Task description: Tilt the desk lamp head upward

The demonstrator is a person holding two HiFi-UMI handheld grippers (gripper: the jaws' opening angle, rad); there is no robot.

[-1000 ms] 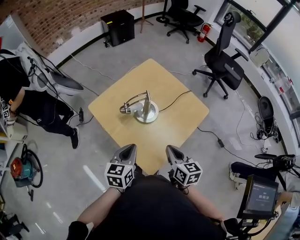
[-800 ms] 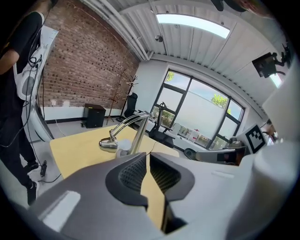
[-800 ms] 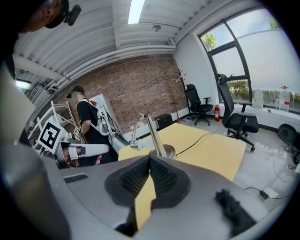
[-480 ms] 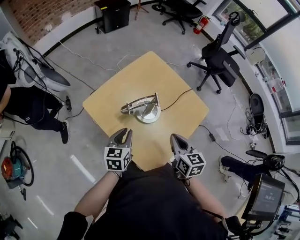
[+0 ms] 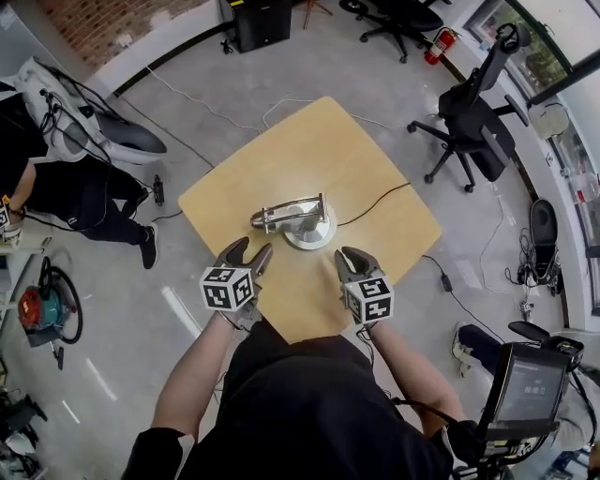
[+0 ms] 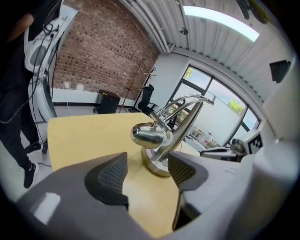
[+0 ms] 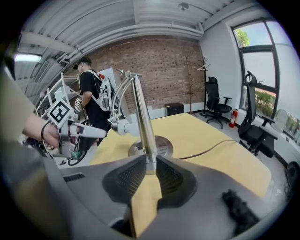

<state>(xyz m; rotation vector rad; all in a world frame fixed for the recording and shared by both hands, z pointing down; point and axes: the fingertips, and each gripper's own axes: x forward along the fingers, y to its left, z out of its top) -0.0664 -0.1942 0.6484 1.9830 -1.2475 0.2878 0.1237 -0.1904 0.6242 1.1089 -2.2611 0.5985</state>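
A chrome desk lamp (image 5: 307, 228) stands on a square wooden table (image 5: 328, 150). Its round base is near the table's middle, and its small head (image 5: 258, 220) hangs low on the left, pointing down. My left gripper (image 5: 248, 251) hovers over the table's near edge, just short of the lamp head (image 6: 149, 135). Its jaws are opening wide with nothing between them. My right gripper (image 5: 347, 258) sits to the right, facing the lamp's post (image 7: 143, 117) from a short way off. Its jaws are opening by a narrow gap and hold nothing.
A black cable (image 5: 375, 199) runs from the lamp base off the table's right edge. Office chairs (image 5: 473, 117) stand to the right and behind. A person in black (image 5: 66, 192) stands at the left near a white machine. A black cabinet (image 5: 261, 21) stands against the brick wall.
Both grippers have come forward from below the table's near edge to just short of the lamp. The left jaws have spread wide. The lamp has not moved.
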